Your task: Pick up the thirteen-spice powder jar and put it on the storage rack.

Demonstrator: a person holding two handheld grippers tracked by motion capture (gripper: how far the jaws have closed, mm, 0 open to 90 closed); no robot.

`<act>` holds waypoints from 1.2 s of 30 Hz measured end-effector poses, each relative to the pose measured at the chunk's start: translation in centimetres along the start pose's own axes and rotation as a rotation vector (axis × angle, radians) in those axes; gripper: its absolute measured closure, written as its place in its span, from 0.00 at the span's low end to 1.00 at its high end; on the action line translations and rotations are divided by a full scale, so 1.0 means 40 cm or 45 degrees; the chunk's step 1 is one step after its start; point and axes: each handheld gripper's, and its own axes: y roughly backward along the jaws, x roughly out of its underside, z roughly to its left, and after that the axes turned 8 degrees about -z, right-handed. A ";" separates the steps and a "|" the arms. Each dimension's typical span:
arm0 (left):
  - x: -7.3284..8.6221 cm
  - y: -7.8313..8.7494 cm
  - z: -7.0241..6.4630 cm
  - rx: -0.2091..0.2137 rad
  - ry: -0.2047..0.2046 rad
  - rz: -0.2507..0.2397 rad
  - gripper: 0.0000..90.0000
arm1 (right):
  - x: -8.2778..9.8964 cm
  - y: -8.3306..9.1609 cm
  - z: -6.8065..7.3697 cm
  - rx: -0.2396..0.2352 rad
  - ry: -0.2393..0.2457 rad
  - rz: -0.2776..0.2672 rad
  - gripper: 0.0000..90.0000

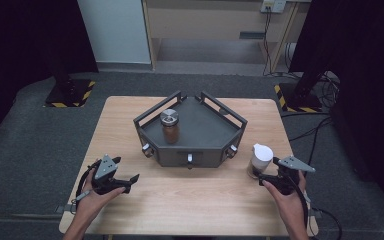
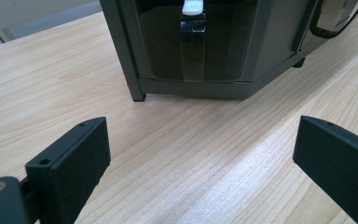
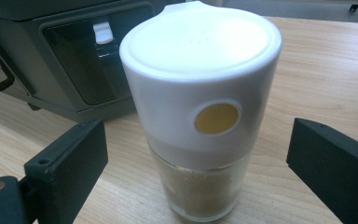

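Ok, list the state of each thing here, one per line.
Left gripper: open, empty, low over the table.
Right gripper: open, around the white-capped jar, not clamped.
White-capped jar: upright on the table, cap on.
Metal-lidded jar: upright in the tray, lid on.
Tray: on the table.

The high view looks forward and down from the person's side, taking in the whole wooden table point(image 1: 180, 205) with the grey tray point(image 1: 210, 131) at frame centre and the floor beyond. The left gripper view sits low over the tabletop, facing the tray's side wall point(image 2: 191, 51) close by in the upper frame. The right gripper view, equally low, faces a white-capped jar point(image 3: 200, 107) very near at centre, the tray in its upper left. All three views share the tray and tabletop.
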 end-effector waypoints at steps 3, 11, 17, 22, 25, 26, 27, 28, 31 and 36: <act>0.000 -0.001 -0.001 0.004 -0.002 0.001 0.03 | -0.004 -0.006 -0.002 0.006 -0.002 0.001 0.05; 0.000 -0.001 0.000 0.009 -0.001 -0.001 0.03 | -0.012 -0.019 -0.002 0.010 0.000 -0.002 0.05; -0.001 -0.001 -0.002 0.006 -0.007 0.003 0.03 | -0.023 -0.033 0.004 0.004 0.022 0.001 0.05; 0.000 -0.002 0.000 0.010 -0.004 0.002 0.03 | -0.030 -0.038 0.003 0.009 0.039 0.001 0.08; -0.001 -0.004 -0.001 0.013 -0.006 0.005 0.03 | -0.035 -0.038 0.003 0.005 0.044 -0.011 0.12; -0.001 -0.004 -0.001 0.014 -0.007 0.006 0.03 | -0.037 -0.039 0.004 0.006 0.049 -0.013 0.13; -0.001 -0.005 -0.001 0.015 -0.008 0.007 0.03 | -0.039 -0.040 0.005 0.005 0.062 -0.010 0.15; -0.002 -0.005 -0.002 0.015 -0.012 0.010 0.03 | -0.042 -0.041 0.007 0.008 0.070 -0.005 0.17; -0.002 -0.006 -0.003 0.016 -0.018 0.014 0.03 | -0.047 -0.046 0.010 0.008 0.084 0.009 0.26; -0.002 -0.007 -0.003 0.017 -0.018 0.017 0.03 | -0.057 -0.051 0.026 0.029 0.141 0.032 0.34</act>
